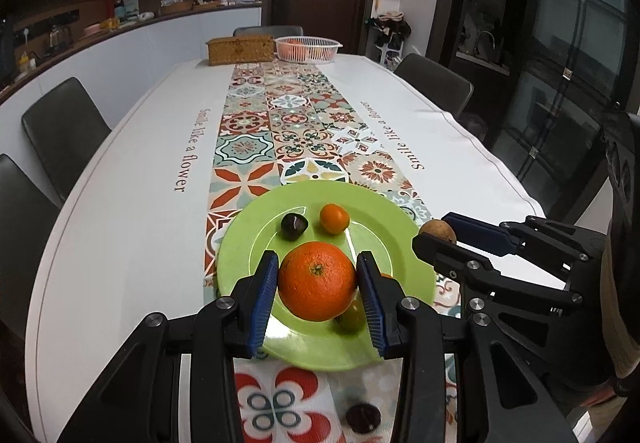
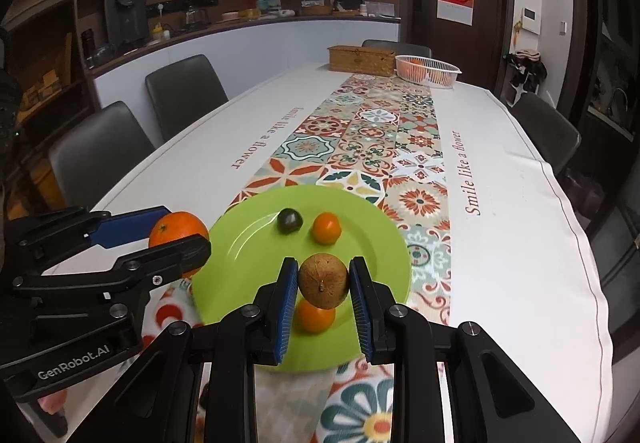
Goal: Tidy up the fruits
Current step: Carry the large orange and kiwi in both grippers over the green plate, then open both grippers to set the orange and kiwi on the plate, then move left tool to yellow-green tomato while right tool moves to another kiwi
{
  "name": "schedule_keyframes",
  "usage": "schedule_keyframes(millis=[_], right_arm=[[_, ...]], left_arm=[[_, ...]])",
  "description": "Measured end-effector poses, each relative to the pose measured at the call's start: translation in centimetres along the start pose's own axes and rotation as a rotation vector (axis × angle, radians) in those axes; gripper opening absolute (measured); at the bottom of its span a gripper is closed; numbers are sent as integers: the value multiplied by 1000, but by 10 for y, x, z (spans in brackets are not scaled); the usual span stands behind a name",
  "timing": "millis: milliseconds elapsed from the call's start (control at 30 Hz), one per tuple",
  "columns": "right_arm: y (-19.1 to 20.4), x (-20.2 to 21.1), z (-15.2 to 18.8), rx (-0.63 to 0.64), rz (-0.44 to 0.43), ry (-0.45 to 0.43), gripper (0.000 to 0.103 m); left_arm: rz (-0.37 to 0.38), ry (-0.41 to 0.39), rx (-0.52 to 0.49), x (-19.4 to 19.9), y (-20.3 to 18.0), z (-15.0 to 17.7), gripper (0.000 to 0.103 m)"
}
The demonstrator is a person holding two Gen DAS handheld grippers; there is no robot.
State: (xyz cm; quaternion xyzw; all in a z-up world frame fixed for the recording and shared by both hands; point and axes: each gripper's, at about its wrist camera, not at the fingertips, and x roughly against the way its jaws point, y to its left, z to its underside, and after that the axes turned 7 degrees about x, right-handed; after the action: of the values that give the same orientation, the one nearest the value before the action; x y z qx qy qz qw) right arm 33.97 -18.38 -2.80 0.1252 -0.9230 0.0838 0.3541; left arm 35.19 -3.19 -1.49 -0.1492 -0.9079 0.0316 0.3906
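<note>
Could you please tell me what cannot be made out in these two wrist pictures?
- Contents of the white basket: both views, too far and screened by its slats; only something orange shows.
- Greenish fruit: left wrist view, mostly hidden behind the large orange and a tong.
- Dark round thing on the runner: left wrist view, too indistinct to identify.
- Woven box: closed, contents unseen.

A large orange (image 1: 317,286), stem end facing the camera, is held above the green plate (image 1: 384,221), and a brown, rough-skinned round fruit (image 2: 323,281) is likewise held over it. On the plate, a small dark fruit (image 1: 293,227) and a small tangerine (image 1: 334,219) are seen side by side, apart. Another small tangerine (image 2: 315,317) lies near the plate's front.
</note>
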Motion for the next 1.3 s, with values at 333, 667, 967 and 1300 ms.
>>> schedule_keyframes(millis=[333, 667, 967, 1300], right_arm=[[-5, -25, -4, -3, 2, 30, 36], [-11, -11, 8, -42, 8, 23, 39], [-5, 21, 18, -50, -6, -21, 39], [16, 67, 30, -20, -14, -79, 39]], left_arm=[[7, 60, 11, -26, 8, -9, 44], [-52, 26, -17, -3, 6, 0, 48], [-132, -54, -71, 41, -2, 17, 52], [-151, -141, -98, 96, -9, 41, 59]])
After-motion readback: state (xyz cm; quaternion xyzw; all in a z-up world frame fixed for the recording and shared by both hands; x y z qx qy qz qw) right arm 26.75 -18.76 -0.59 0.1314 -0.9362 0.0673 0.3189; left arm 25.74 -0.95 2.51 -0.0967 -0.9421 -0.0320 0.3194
